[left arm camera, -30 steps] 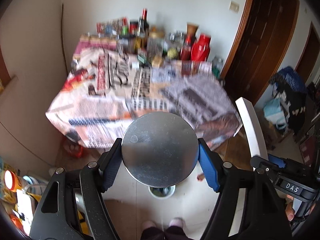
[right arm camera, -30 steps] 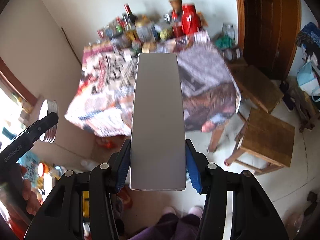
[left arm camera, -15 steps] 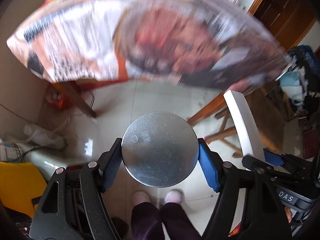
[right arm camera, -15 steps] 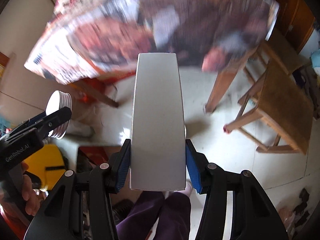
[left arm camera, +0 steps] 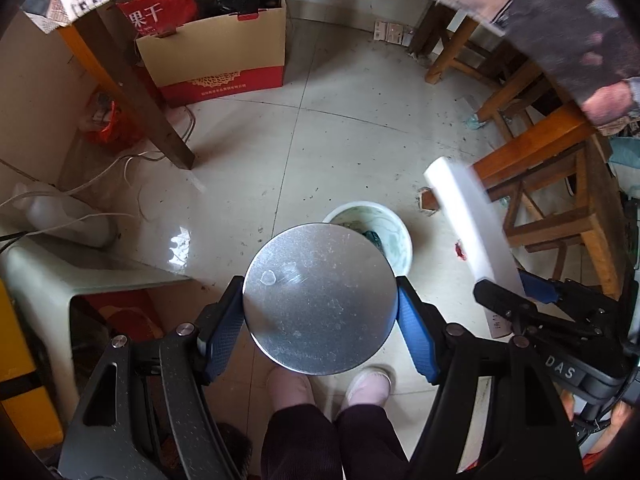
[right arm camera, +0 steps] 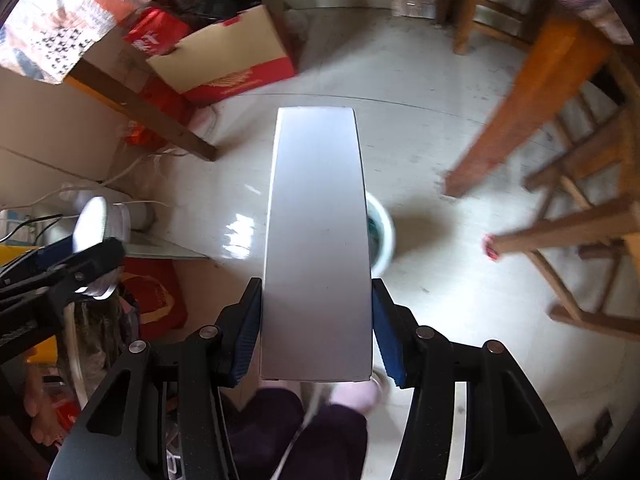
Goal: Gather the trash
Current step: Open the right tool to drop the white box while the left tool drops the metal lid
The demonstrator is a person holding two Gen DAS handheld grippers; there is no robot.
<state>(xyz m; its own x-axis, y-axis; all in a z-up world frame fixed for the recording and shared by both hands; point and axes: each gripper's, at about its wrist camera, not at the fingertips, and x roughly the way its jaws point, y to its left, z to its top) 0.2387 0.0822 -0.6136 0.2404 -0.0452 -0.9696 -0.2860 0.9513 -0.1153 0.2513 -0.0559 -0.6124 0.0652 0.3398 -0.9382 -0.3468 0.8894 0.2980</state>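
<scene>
With the left gripper (left arm camera: 320,320) clamping the round tin (left arm camera: 320,300) and the right gripper (right arm camera: 316,336) clamping the white box (right arm camera: 320,240), centre each over the bin's rim (left arm camera: 404,236) before letting go.

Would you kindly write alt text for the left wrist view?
The left gripper clamps a round metal can above a white bin on the tiled floor. At right, the right gripper holds a white box.

Bucket (left arm camera: 390,236) on floor (left arm camera: 320,152), cardboard box (left arm camera: 224,52) behind, stools (left arm camera: 560,184) right.
</scene>
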